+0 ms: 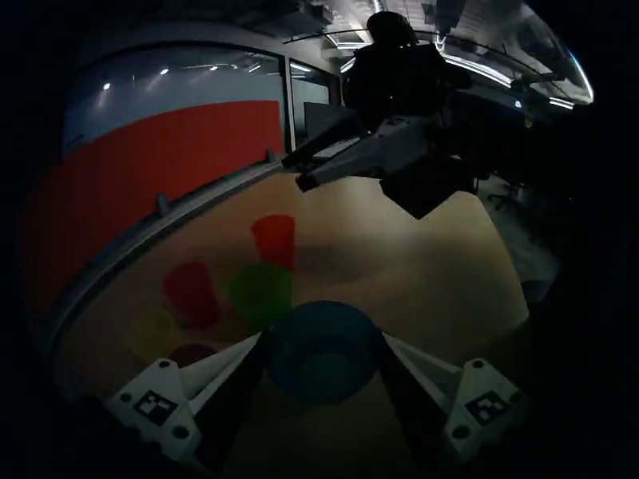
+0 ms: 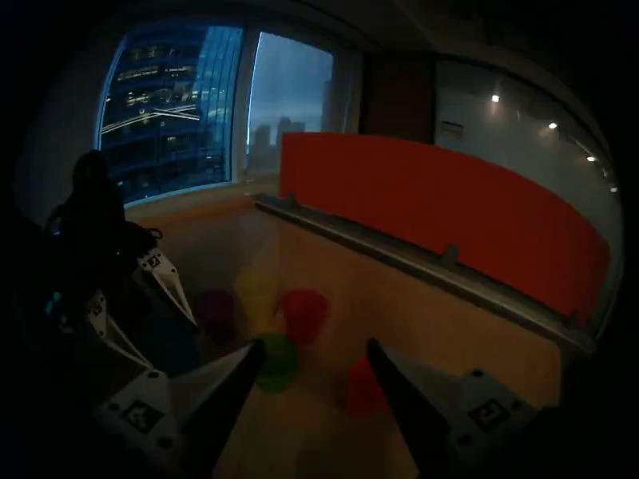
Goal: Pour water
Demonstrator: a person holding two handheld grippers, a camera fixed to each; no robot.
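A blue cup (image 1: 319, 363) sits upright between the fingers of my left gripper (image 1: 321, 339), which is shut on its sides just above the wooden table (image 1: 431, 263). Beyond it stand a green cup (image 1: 261, 292), two red cups (image 1: 274, 238) (image 1: 190, 292), a yellow cup (image 1: 152, 332) and a dark maroon one (image 1: 192, 353). My right gripper (image 2: 314, 345) is open and holds nothing; it hovers over the green cup (image 2: 276, 361) and a red cup (image 2: 363, 388). Across the cups, the left gripper (image 2: 170, 345) holds the blue cup (image 2: 164, 335). The right gripper (image 1: 294, 172) hangs above the table's far side.
A red partition (image 2: 447, 207) with a grey rail (image 2: 415, 259) runs along one table edge. Another red cup (image 2: 304, 313), the yellow cup (image 2: 255, 294) and the maroon cup (image 2: 217, 313) cluster mid-table. A person's dark outline (image 1: 395, 72) stands behind. The room is dim.
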